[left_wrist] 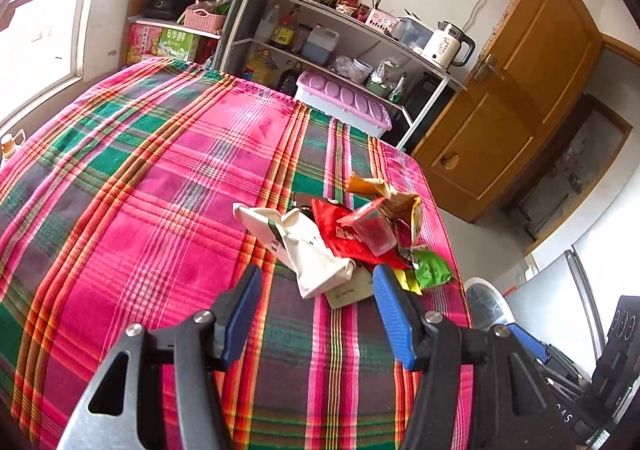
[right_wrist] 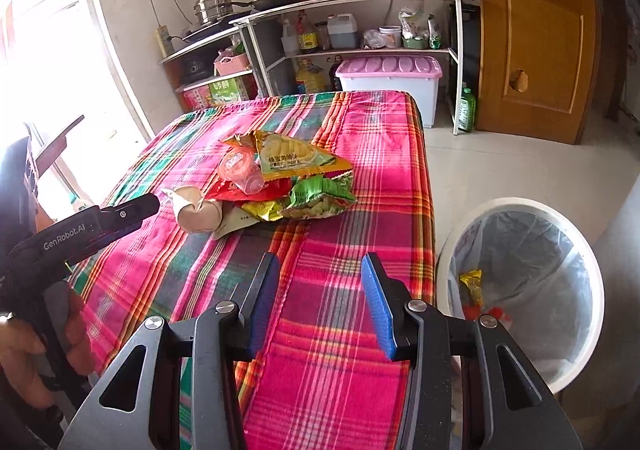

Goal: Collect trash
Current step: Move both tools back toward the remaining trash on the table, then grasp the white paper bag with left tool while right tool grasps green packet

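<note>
In the left wrist view, the left gripper (left_wrist: 316, 286) is wide open and holds nothing. It hovers over the pink and green plaid tablecloth (left_wrist: 152, 186), and its blue-padded fingers (left_wrist: 390, 310) point toward a small heap of trash near the right edge of the table. In this heap I see a crumpled white paper bag (left_wrist: 304, 250), a red foil snack wrapper (left_wrist: 340, 234), a clear plastic cup with a peeled red lid (left_wrist: 372, 226), a brown-yellow crumpled wrapper (left_wrist: 384, 194) and a small green snack packet (left_wrist: 432, 270). The white paper bag is the nearest piece; it lies just beyond the fingertips, between their lines. A flat grey-beige card (left_wrist: 348, 290) lies partly under it.

In the right wrist view, the right gripper (right_wrist: 320, 282) is also wide open and empty, above a bare part of the cloth, some way short of the heap. A yellow-green snack bag with printed text (right_wrist: 296, 158) lies on top of the pile. Beside the table, on the floor at the right, stands a round white waste bin lined with a clear plastic bag (right_wrist: 560, 218). Some wrappers lie already at its bottom, so I judge the collecting is partly done.

The step in hand seems to be the reach for the next piece. The next move probably calls for lowering the left gripper onto the white paper bag, closing on a raised fold, and carrying it over to the bin without dragging the loose wrappers along.
</note>
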Action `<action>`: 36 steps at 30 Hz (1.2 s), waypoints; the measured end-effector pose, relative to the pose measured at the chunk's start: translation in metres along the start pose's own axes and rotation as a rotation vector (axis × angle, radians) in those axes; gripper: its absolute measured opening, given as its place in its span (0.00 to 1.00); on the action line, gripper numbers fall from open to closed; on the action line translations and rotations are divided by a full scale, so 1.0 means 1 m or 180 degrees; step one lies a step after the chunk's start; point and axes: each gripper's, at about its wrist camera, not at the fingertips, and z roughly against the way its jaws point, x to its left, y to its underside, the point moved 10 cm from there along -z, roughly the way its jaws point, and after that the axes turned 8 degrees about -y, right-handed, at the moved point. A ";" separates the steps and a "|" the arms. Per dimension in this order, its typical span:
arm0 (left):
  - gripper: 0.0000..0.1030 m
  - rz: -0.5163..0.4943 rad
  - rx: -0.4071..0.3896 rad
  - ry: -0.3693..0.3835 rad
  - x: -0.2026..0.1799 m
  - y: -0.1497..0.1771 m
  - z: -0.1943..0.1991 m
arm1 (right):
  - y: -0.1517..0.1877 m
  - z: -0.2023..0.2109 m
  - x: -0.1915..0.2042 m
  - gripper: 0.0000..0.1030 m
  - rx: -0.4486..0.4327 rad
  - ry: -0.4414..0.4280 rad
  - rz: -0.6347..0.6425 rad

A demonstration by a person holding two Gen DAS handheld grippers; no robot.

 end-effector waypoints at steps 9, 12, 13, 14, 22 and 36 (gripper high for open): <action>0.58 0.0202 0.0127 -0.0035 0.007 -0.012 -0.042 | -0.035 -0.050 -0.008 0.48 0.0075 -0.0028 0.0040; 0.58 0.0199 0.0165 -0.0046 0.006 -0.010 -0.051 | -0.045 -0.067 -0.011 0.48 0.0105 -0.0004 0.0058; 0.57 0.0194 0.0175 -0.0044 0.006 -0.010 -0.053 | -0.048 -0.072 -0.013 0.49 0.0118 -0.0004 0.0060; 0.57 0.0186 0.0193 -0.0042 0.006 -0.008 -0.055 | -0.049 -0.078 -0.014 0.49 0.0154 -0.0020 0.0054; 0.50 0.0171 0.0283 0.0028 0.007 0.005 -0.063 | -0.032 -0.108 -0.024 0.49 0.0436 -0.0118 -0.0094; 0.27 0.0095 0.0214 0.0038 0.009 0.006 -0.054 | -0.033 -0.106 -0.033 0.12 0.0343 -0.0241 -0.0385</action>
